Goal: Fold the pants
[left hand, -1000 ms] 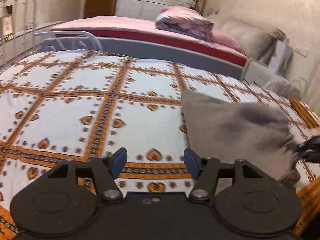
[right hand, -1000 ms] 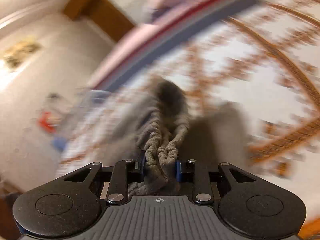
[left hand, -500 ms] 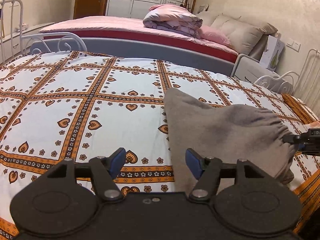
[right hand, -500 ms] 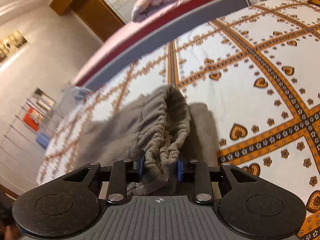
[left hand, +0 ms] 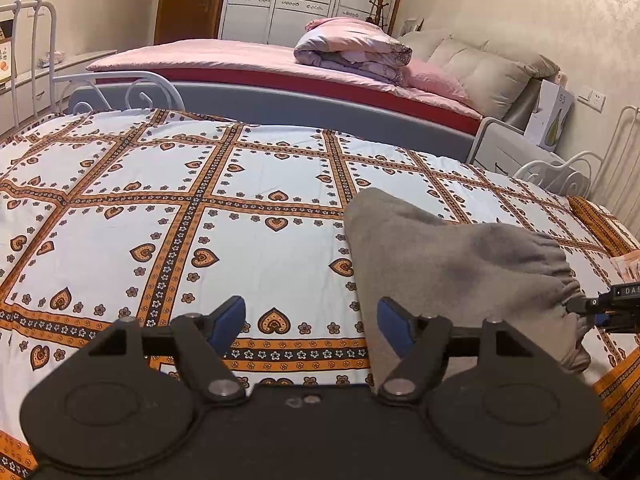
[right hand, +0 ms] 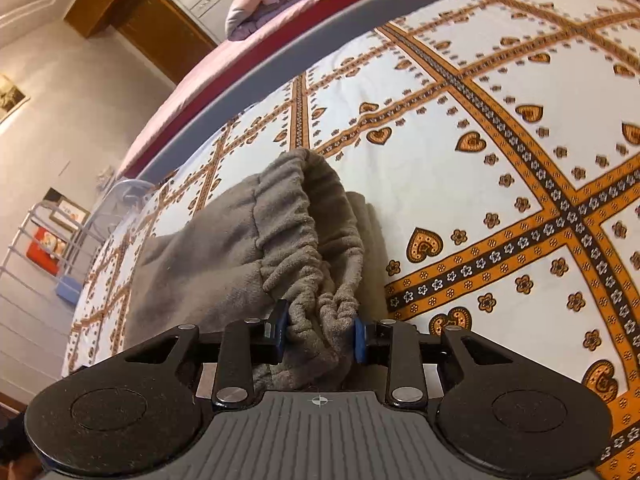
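Note:
Grey fleece pants (left hand: pixel 452 264) lie folded on the patterned bedspread (left hand: pixel 200 216), their elastic waistband toward the right. My left gripper (left hand: pixel 311 322) hovers just left of the pants' near edge; its jaws are opening and nothing is between the blue pads. In the right wrist view my right gripper (right hand: pixel 320 334) is shut on the bunched waistband of the pants (right hand: pixel 256 232), holding it slightly raised off the bed. The right gripper's tip (left hand: pixel 608 304) shows at the right edge of the left wrist view, against the waistband.
A second bed (left hand: pixel 248 60) with pink sheets, a rolled quilt (left hand: pixel 352 50) and pillows runs behind. White metal bed rails (left hand: pixel 120 88) stand at the far left and far right (left hand: pixel 560 170). A wardrobe and door fill the back wall.
The left gripper's jaws have spread wider. The right gripper swung and steadied with the waistband still in its grip; the pants now lie spread flatter on the bed.

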The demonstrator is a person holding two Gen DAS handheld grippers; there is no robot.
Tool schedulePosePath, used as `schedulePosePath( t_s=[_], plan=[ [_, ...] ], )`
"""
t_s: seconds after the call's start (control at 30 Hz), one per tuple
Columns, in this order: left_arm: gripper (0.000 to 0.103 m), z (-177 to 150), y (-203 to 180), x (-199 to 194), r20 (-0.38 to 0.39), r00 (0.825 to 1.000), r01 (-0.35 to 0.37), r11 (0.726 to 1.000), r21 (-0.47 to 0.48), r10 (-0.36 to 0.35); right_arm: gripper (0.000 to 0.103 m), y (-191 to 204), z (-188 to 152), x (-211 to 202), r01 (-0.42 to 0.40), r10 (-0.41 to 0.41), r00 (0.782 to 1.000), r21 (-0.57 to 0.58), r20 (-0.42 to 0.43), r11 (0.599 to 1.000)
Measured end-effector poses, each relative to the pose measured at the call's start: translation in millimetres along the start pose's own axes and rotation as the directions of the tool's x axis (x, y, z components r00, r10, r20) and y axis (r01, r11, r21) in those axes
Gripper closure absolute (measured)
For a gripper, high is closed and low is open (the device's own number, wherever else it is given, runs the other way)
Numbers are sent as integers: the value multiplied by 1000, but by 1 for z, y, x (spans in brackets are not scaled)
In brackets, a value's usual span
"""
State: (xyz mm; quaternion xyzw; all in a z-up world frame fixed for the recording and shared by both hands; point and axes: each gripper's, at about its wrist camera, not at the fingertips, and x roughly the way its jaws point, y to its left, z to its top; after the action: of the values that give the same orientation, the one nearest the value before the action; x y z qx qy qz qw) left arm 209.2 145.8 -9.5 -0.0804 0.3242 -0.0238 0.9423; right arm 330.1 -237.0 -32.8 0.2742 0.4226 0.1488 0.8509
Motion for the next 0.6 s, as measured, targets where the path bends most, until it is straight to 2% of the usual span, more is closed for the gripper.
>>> schedulePosePath(
  t_s=[0.1, 0.17, 0.2, 0.27, 0.37, 0.6],
  plan=[
    [29, 0, 0, 1, -2, 1000, -10, 1000, 6, 10, 68, -1, -1, 3, 5, -5, 1000, -6, -24, 1000],
    [22, 0, 0, 0, 1, 1000, -9, 1000, 7, 9, 56, -1, 1, -3, 4, -4, 1000, -1, -8, 1000],
    [18, 0, -1, 0, 2, 1000, -11, 1000, 10, 11, 44, 0, 1, -10, 17, -16, 999, -7, 28, 1000],
    [12, 1, -1, 1, 1, 1000, -16, 1000, 20, 16, 31, 3, 2, -23, 14, -10, 996, -47, 84, 999],
    [7, 2, -3, 4, -6, 1000, -15, 1000, 24, 15, 31, 0, 2, -31, -23, 31, 995, -79, 95, 997],
    [6, 3, -11, 24, -63, 998, -16, 997, 75, 20, 31, -17, -3, -28, -48, 52, 996, -59, 73, 997]
  ],
)
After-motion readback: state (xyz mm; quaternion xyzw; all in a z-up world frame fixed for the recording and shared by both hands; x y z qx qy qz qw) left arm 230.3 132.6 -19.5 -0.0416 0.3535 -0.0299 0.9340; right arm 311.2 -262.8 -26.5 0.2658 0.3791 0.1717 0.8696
